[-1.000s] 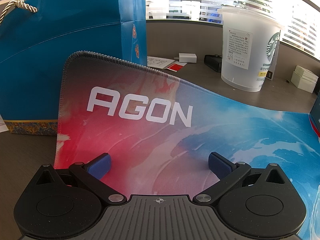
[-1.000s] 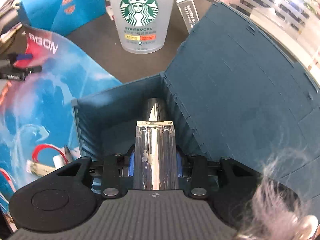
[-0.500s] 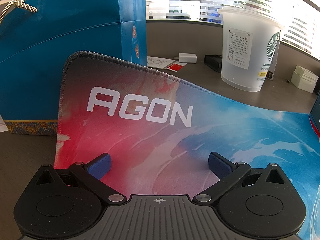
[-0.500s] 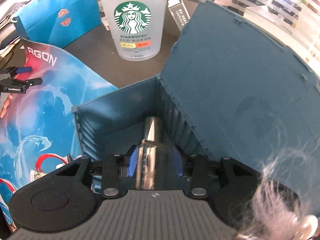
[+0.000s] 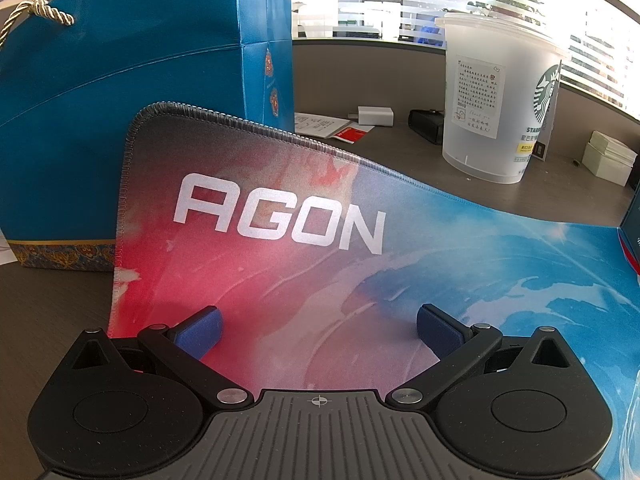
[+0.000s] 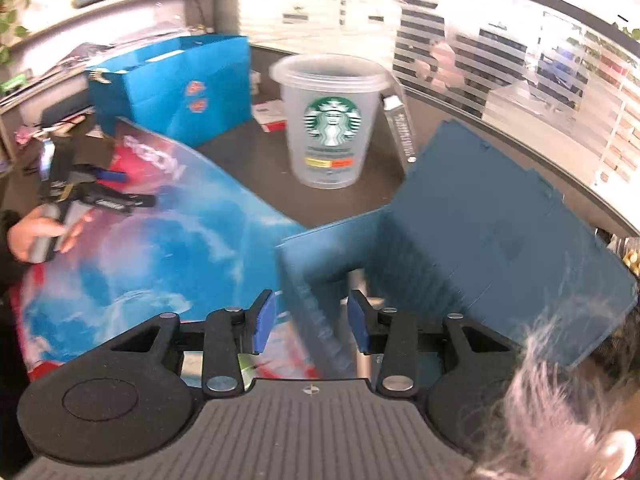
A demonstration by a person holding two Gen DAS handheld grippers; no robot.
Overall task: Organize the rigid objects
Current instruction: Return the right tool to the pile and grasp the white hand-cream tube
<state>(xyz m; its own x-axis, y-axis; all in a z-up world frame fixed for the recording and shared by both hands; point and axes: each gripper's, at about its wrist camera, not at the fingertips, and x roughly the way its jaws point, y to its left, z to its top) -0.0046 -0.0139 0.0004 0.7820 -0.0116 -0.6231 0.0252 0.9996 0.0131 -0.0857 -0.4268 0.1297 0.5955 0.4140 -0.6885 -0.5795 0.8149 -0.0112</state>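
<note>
The right gripper (image 6: 308, 322) has just been opening; its blue pads stand apart with nothing between them, above the near wall of the open dark blue box (image 6: 472, 240). A shiny metal cylinder (image 6: 358, 280), blurred, lies inside the box at lower centre, apparently dropped there for storage. The left gripper (image 5: 318, 330) hovers wide apart and empty over the AGON mouse mat (image 5: 280, 216), likely waiting. Only the right view shows the box interior; the left view shows the printed label on the Starbucks cup (image 5: 496, 108).
</note>
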